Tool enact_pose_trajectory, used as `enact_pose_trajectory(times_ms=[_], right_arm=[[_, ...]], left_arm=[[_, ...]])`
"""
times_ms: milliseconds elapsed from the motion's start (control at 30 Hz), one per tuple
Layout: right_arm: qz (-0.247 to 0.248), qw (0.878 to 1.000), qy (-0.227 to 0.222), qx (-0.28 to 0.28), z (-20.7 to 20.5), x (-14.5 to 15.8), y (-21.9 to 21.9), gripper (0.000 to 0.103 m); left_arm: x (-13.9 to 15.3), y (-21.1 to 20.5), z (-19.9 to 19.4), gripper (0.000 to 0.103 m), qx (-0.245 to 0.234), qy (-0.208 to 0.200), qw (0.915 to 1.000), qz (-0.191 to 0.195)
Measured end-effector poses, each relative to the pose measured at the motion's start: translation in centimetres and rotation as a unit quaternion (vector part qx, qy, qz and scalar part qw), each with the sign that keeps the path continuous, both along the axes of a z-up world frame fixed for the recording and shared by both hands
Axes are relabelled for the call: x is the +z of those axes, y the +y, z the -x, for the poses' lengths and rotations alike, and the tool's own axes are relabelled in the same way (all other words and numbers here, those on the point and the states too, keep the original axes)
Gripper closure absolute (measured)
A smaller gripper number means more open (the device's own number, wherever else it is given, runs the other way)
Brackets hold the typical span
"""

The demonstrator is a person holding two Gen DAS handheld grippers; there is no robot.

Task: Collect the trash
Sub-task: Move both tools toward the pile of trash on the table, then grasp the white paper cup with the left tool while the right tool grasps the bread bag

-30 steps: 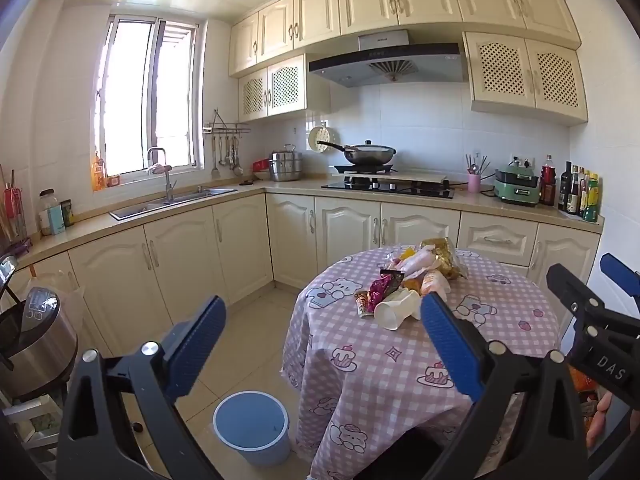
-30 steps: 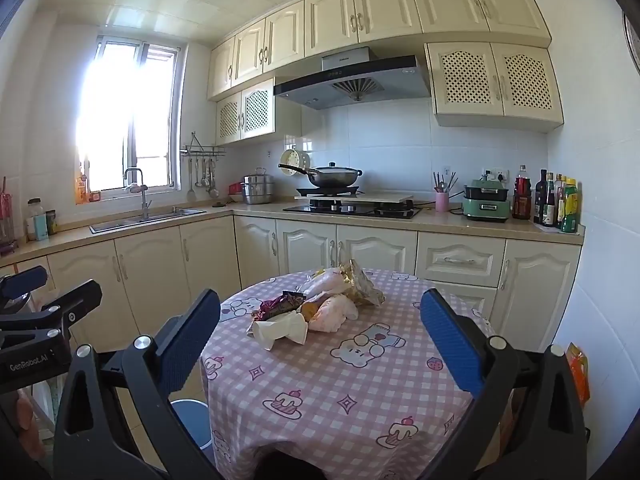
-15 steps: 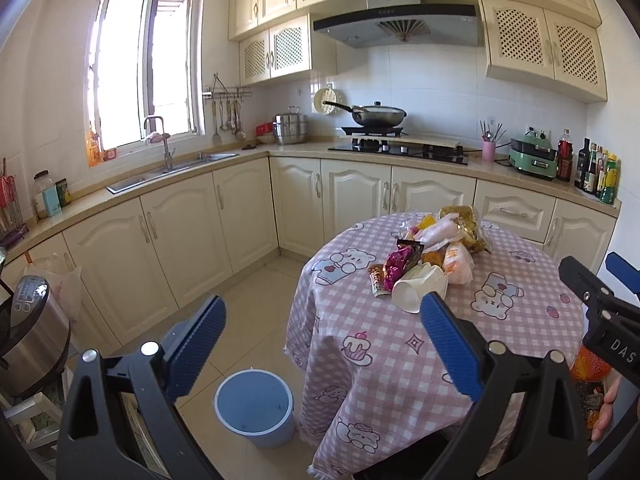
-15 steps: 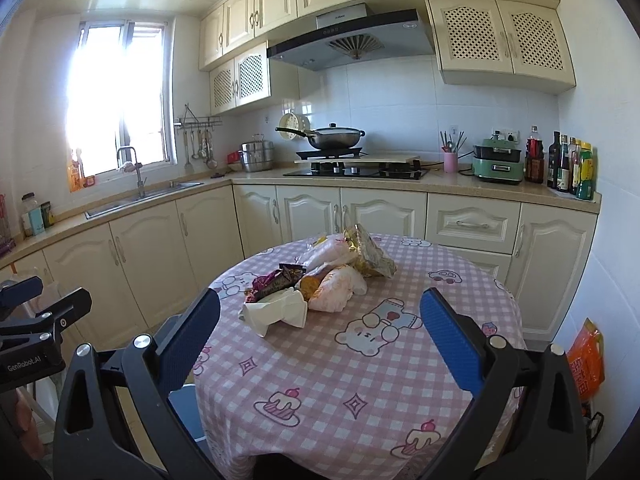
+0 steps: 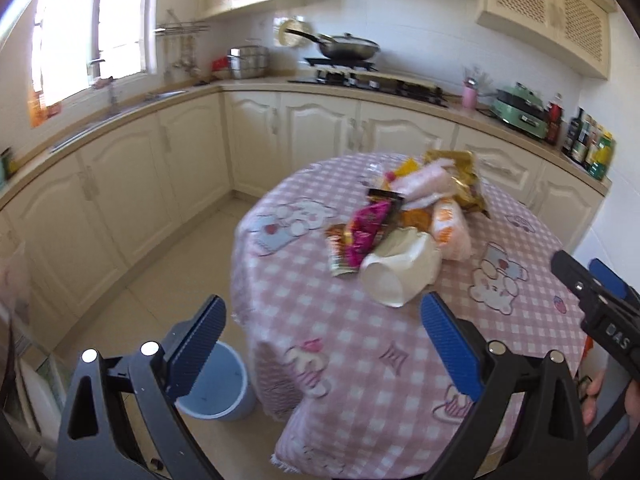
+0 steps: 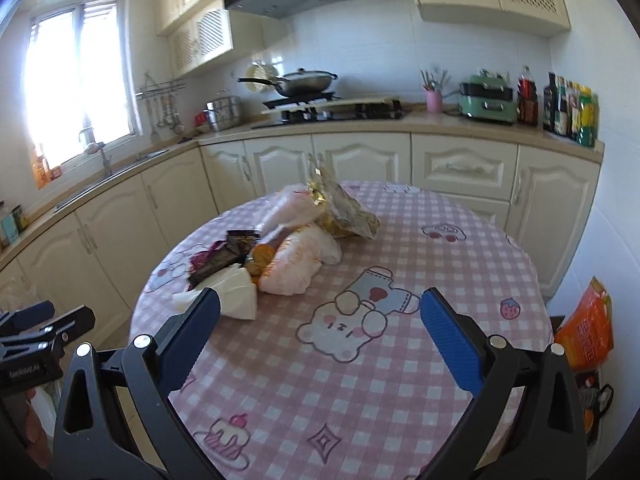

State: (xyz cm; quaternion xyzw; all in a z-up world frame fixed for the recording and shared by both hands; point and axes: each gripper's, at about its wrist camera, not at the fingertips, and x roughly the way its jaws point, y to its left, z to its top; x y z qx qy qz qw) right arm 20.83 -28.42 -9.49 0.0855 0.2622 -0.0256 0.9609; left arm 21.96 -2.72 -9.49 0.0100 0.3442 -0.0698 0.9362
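A: Both fingers spread wide on the left hand-held gripper [image 5: 322,334] and on the right hand-held gripper [image 6: 320,322], neither holding anything

B: Where's the trash?

A: Heaped mid-bench: a crushed white cup [image 5: 400,264] nearest, touching snack wrappers [image 5: 368,230]. Probably piled for picking one by one

B: And the blue bin [image 5: 218,386]?

A: On the floor just beside the bench [image 5: 360,360] edge, likely for short drops
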Motion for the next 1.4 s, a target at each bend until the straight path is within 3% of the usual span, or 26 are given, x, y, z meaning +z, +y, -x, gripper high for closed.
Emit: enact_pose_trajectory(times_ms=[200, 367, 533, 567, 700, 767, 867, 1067, 1233, 1300, 1400], right_arm=[[-0.023, 0.999, 0.028, -0.004, -3.5, -1.9, -1.1, 0.006], [-0.035, 0.998, 0.050, -0.002, -5.3, -3.3, -1.4, 0.006], [-0.040, 0.997, 0.065, 0.004, -6.3, -4.2, -1.3, 0.006], [-0.041, 0.997, 0.067, 0.006, -6.5, -4.3, -1.2, 0.006], [-0.045, 0.997, 0.069, 0.011, -7.0, -4.4, -0.9, 0.007], [-0.049, 0.997, 0.067, 0.008, -7.2, -4.3, -1.2, 0.006], [-0.057, 0.996, 0.070, 0.003, -7.6, -4.3, -1.4, 0.006], [-0.074, 0.995, 0.073, 0.005, -8.7, -4.0, -1.2, 0.006], [-0.076, 0.993, 0.091, 0.017, -10.9, -4.5, -0.3, 0.008], [-0.079, 0.991, 0.105, 0.027, -11.8, -4.8, 0.2, 0.013], [-0.067, 0.990, 0.123, 0.033, -13.0, -5.4, 1.0, 0.041]], left_arm=[[-2.6, -4.9, -4.0, 0.007, -0.067, 0.020, 0.9964, -0.048], [-5.3, -7.3, -6.7, 0.007, -0.074, 0.024, 0.9901, -0.117], [-6.6, -8.5, -7.7, 0.008, -0.084, 0.012, 0.9831, -0.163], [-6.6, -8.5, -7.7, 0.012, -0.089, 0.010, 0.9826, -0.163], [-6.5, -8.2, -8.1, 0.049, -0.114, 0.022, 0.9856, -0.123], [-6.5, -8.3, -8.0, 0.054, -0.121, 0.017, 0.9853, -0.119], [-6.1, -8.0, -7.9, 0.054, -0.131, 0.014, 0.9871, -0.091], [-4.1, -6.0, -7.0, 0.054, -0.139, 0.011, 0.9898, 0.029], [-2.7, -4.4, -6.8, 0.055, -0.100, -0.008, 0.9931, 0.062], [-2.4, -3.5, -6.9, 0.055, -0.083, -0.012, 0.9941, 0.069], [-2.2, -2.9, -7.1, 0.055, -0.070, -0.012, 0.9944, 0.078]])
